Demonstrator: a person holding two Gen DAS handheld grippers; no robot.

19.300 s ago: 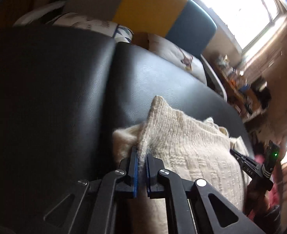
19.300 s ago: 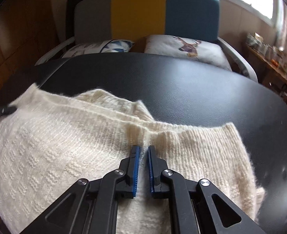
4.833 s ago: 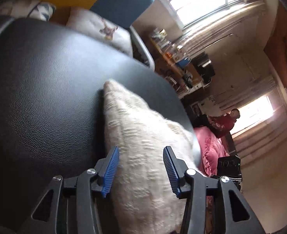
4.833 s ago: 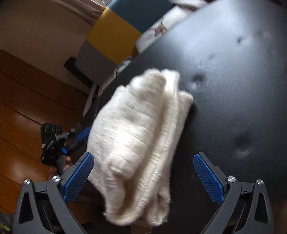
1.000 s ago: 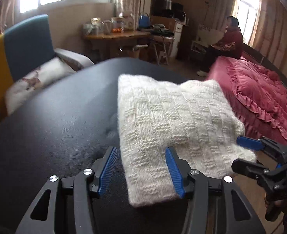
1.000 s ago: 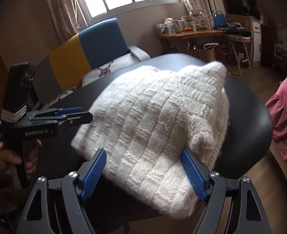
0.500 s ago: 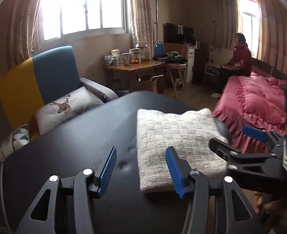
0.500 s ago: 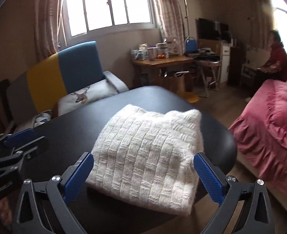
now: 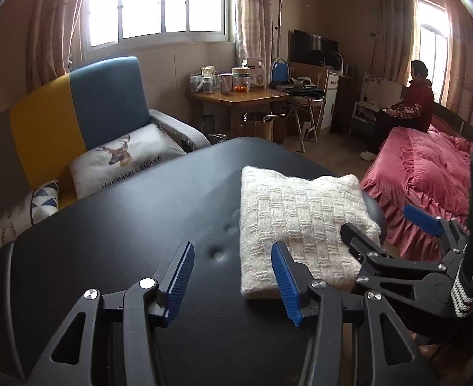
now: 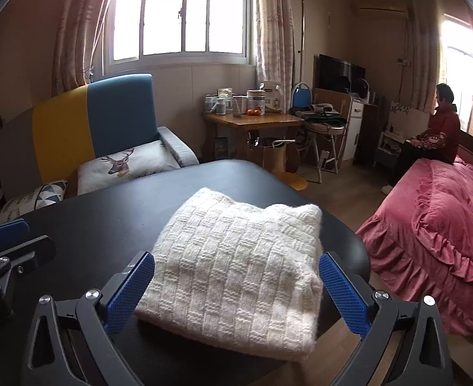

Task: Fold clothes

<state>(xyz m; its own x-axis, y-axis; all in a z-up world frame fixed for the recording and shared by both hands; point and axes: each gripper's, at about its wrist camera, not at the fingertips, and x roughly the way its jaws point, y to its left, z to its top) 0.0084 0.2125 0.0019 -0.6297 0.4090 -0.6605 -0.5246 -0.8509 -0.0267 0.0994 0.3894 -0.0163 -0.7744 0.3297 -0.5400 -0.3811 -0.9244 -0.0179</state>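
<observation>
left gripper (image 9: 231,281): jaws apart, holding nothing, over the black table (image 9: 123,225) | right gripper (image 10: 236,292): jaws spread wide, empty, near edge of the sweater between its pads | cream knit sweater (image 10: 236,263): folded into a square, lying flat at the table's right end | sofa (image 10: 91,119) far left | red bed (image 10: 445,225) right

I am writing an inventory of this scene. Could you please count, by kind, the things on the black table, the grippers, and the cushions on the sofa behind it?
Folded cream knitted garment on the black table: 1
Grippers, both open: 2 (left gripper, right gripper)
Cushions on the sofa: 2 (deer cushion, triangle-pattern cushion)
Total: 5
</observation>
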